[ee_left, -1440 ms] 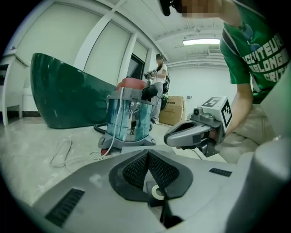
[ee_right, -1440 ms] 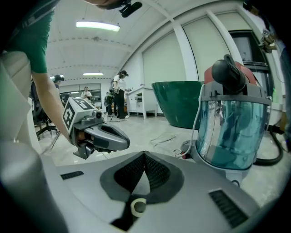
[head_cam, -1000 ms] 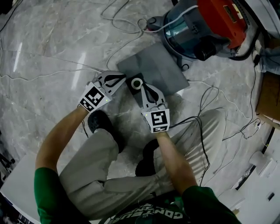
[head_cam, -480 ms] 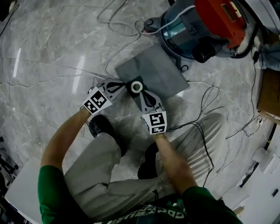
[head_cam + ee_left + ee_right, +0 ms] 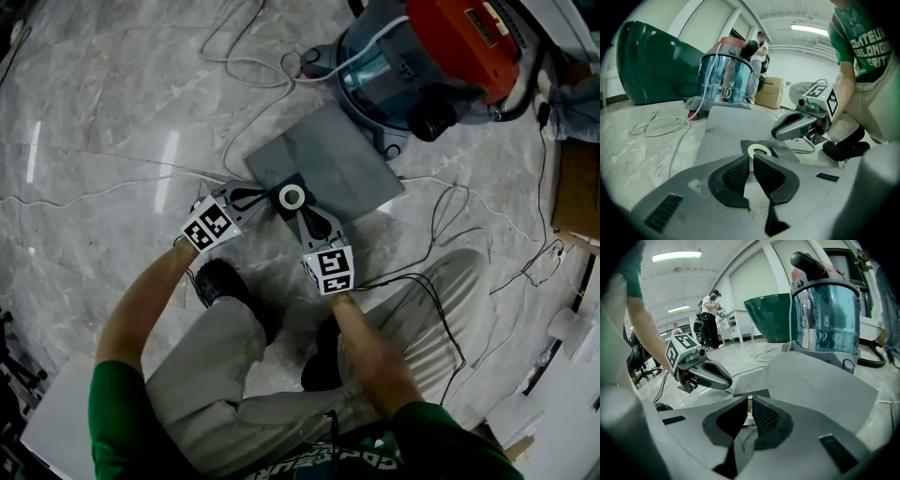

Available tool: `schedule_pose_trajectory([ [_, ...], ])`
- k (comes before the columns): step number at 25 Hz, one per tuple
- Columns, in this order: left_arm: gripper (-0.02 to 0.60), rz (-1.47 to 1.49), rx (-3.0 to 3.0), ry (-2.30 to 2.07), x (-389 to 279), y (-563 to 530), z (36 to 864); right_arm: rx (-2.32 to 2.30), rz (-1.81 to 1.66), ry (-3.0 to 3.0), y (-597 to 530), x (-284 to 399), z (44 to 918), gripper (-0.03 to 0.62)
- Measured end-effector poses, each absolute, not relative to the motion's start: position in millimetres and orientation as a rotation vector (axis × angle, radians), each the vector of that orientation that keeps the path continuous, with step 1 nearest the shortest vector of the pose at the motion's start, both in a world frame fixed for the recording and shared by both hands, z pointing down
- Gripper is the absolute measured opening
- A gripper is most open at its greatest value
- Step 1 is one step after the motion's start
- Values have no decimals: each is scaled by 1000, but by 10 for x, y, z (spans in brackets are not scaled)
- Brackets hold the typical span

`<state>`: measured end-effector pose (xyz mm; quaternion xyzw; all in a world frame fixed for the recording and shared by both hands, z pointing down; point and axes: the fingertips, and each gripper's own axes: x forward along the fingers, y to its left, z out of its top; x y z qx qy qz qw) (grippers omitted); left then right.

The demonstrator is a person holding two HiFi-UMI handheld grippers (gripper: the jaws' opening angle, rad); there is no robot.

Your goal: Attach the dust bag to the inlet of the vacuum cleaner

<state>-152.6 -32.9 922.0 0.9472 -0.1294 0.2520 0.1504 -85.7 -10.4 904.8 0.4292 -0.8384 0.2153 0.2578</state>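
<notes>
Bag (image 5: 342, 161) flat on floor (image 5: 103, 122), collar (image 5: 299, 182) at near corner, far edge just beside vacuum (image 5: 422, 66). Floor left of bag is open, cables (image 5: 246, 49) loop beyond and on the right. Left gripper (image 5: 271, 200) comes in low from collar's left, right gripper (image 5: 298, 214) from its near edge, both angled down. Both claws closed to a sliver, pinching collar edge

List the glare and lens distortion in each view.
Head view: two light streaks glare off the marble floor. Left gripper view: fisheye bending, black corners, a bright ceiling lamp. Right gripper view: the same rounding, with its own lamp strip blown out.
</notes>
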Motion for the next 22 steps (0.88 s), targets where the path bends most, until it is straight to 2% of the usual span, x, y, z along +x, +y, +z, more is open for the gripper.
schedule_pose_trajectory([
  [1,14,737,2717,-349,-1514,-309,9253,1169,586,-2266,-105,-845,9073,15],
  [2,50,751,2711,-326,-1501,-293,9290,1172,586,-2257,-111,-834,9098,42],
  [3,92,766,2703,-306,-1491,-281,9329,1173,584,-2247,-116,-827,9125,105],
  [6,139,812,2687,-263,-1486,-251,9431,1168,568,-2210,-106,-814,9220,192],
  [8,141,836,2686,-242,-1482,-232,9476,1164,571,-2176,-79,-796,9277,233],
  [22,143,899,2701,-161,-1428,-251,9584,1119,581,-2095,-35,-811,9618,398],
])
